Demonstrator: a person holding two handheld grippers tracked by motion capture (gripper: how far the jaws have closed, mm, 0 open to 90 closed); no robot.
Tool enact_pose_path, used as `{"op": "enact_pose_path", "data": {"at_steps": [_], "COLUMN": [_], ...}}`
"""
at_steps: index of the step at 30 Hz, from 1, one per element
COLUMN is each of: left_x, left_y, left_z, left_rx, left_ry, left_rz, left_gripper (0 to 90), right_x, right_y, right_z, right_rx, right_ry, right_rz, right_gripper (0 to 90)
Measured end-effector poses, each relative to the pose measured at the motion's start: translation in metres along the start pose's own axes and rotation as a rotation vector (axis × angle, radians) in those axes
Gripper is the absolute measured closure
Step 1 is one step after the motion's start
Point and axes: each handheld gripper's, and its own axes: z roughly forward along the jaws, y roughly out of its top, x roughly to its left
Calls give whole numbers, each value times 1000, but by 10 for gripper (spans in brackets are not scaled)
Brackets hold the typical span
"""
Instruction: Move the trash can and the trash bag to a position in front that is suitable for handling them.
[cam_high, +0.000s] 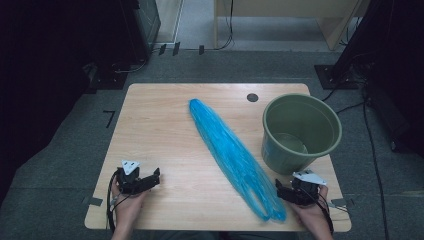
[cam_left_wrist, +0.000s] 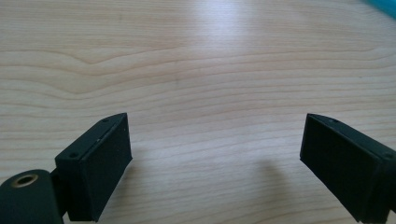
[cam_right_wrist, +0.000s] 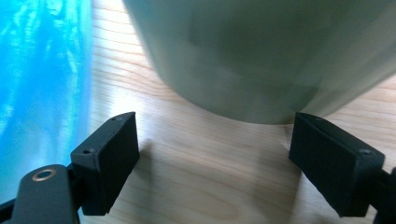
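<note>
1. Blue, thin crinkled plastic: the bag (cam_high: 235, 155) lies gathered into a long strip on the wooden worktop (cam_high: 160, 130). Its long axis runs on a slant from the upper centre of the high view down to the lower right, where the near end sits at the front edge.
2. Your right claw (cam_high: 282, 191), at the lower right of the high view, is by far the nearer one. The bag's near end lies just to its left in that frame, close beside the jaw tips; whether they touch it cannot be made out.
3. Right claw state: released, jaws wide apart with only bare wood between them. In the right gripper view the bag (cam_right_wrist: 42, 84) fills the left edge, outside the left jaw.
4. Green plastic bin (cam_high: 301, 131), upright and open-topped, stands just above the right claw in the high view; its wall (cam_right_wrist: 261, 56) looms close ahead in the right gripper view.
5. Your left claw (cam_high: 152, 178), lower left, is released too, over bare wood and well apart from the bag.
6. Hard to make out: the bag's mouth and which end is open; the bin's rim is cut off in the right gripper view, which is also blurred.
</note>
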Motion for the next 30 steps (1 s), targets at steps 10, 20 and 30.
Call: {"op": "enact_pose_path", "data": {"at_steps": [10, 20, 30], "left_x": [-13, -42, -51], "left_y": [2, 7, 13], "left_z": [0, 0, -2], "left_rx": [-10, -13, -25], "left_ry": [-38, -92, -116], "left_rz": [-5, 40, 47], "left_gripper": [84, 84, 84], "right_x": [37, 59, 35], "right_y": [3, 5, -4], "right_z": [4, 6, -6], "right_rx": [8, 16, 15], "right_ry": [-15, 39, 3], "right_rz": [19, -27, -11], "right_gripper": [127, 133, 138]}}
